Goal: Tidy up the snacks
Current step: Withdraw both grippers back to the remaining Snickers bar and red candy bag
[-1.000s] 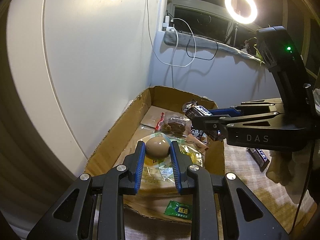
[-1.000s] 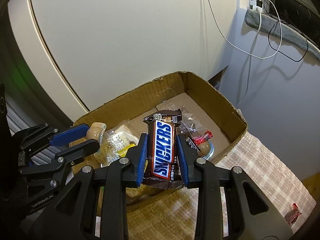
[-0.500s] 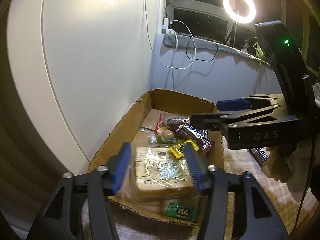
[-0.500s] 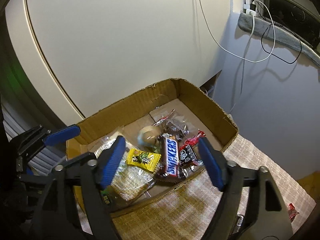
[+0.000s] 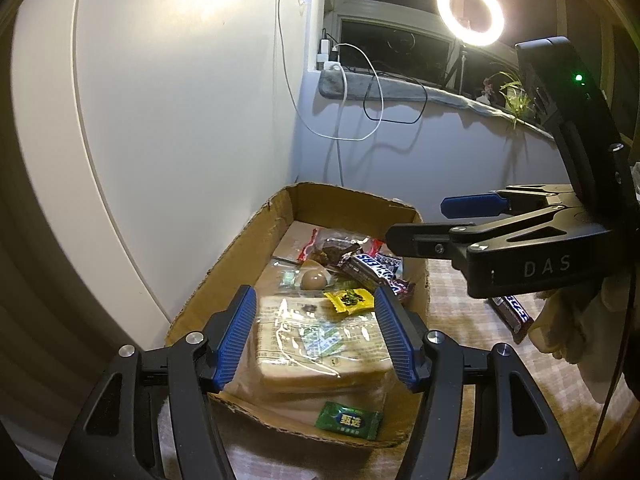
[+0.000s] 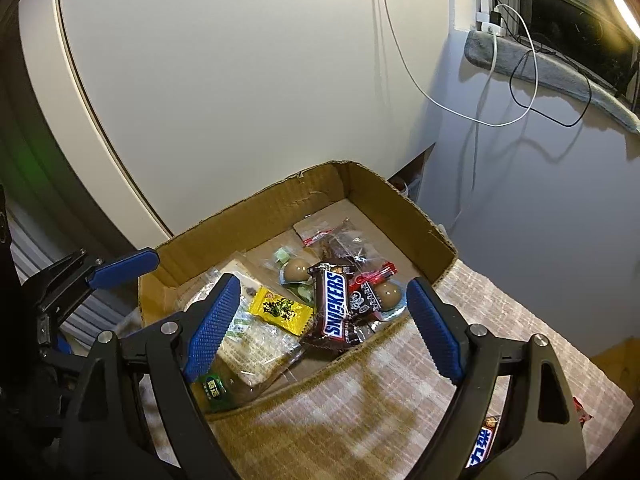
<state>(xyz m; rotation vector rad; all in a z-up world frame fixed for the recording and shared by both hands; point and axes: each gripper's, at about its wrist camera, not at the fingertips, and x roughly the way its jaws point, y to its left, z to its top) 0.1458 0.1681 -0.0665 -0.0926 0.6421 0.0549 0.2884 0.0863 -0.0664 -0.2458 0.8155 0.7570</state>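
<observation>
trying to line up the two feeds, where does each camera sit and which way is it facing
Left wrist: sits on the left gripper, looking down and forward into the box; its own open jaws frame the bread pack, and the right gripper reaches in from the right.
Right wrist: sits on the right gripper, looking down into the box from its other side; its jaws are opening, empty, above the Snickers, and the left gripper shows at left.
Shared: box, Snickers, bread pack, yellow packet.
</observation>
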